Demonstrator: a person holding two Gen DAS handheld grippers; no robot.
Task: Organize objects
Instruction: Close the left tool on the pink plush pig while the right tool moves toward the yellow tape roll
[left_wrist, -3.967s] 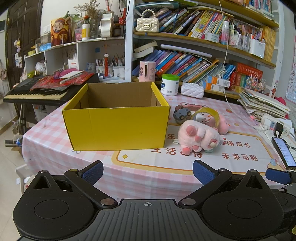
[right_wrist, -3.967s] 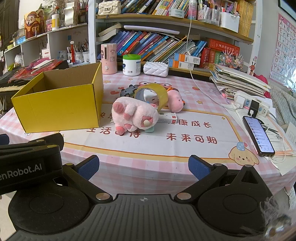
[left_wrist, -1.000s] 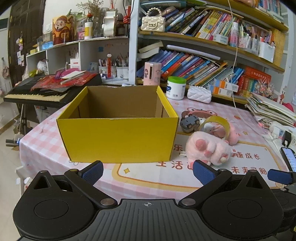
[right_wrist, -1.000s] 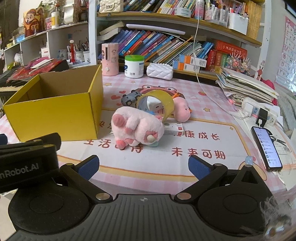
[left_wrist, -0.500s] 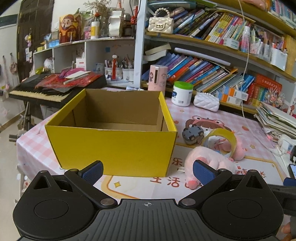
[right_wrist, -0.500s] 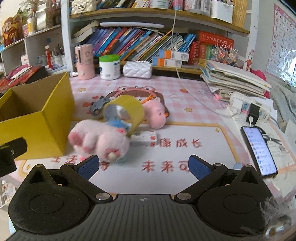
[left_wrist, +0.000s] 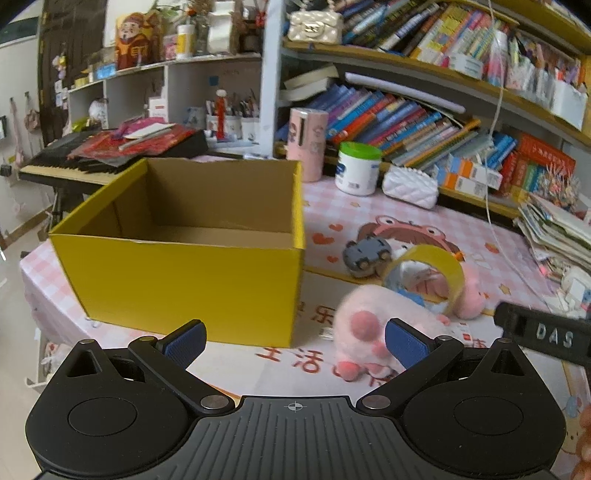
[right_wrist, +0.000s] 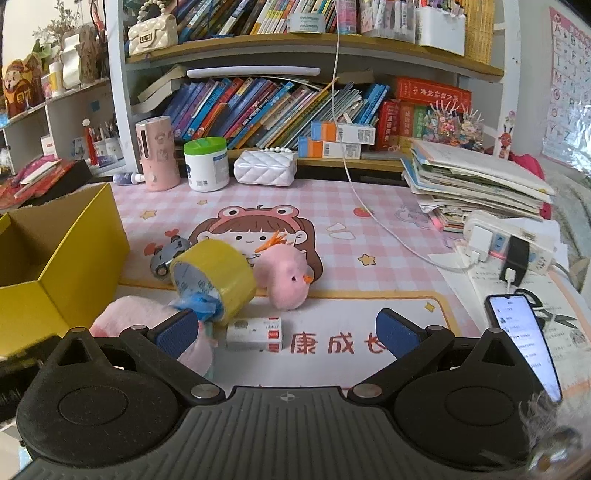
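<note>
An open, empty yellow cardboard box (left_wrist: 192, 273) stands on the pink checked table, at the far left of the right wrist view (right_wrist: 62, 266). To its right lie a pink plush pig (left_wrist: 373, 325), a yellow tape roll (right_wrist: 214, 277), a small pink plush chick (right_wrist: 286, 280), a grey toy car (left_wrist: 365, 254) and a small white carton (right_wrist: 255, 332). My left gripper (left_wrist: 293, 341) is open in front of the box and the pig. My right gripper (right_wrist: 284, 332) is open just before the white carton, with the pig (right_wrist: 122, 317) at its left finger.
A phone (right_wrist: 524, 339) and a power strip (right_wrist: 506, 243) lie at the right. A paper stack (right_wrist: 476, 184), a white jar (right_wrist: 206, 164), a pink cylinder (right_wrist: 155, 155) and a white quilted case (right_wrist: 266, 168) stand along the back below the bookshelves.
Both grippers have moved forward toward the table. The right gripper has swung right and closed in on the toy pile; the left has neared the box and pig. Both stay open.
</note>
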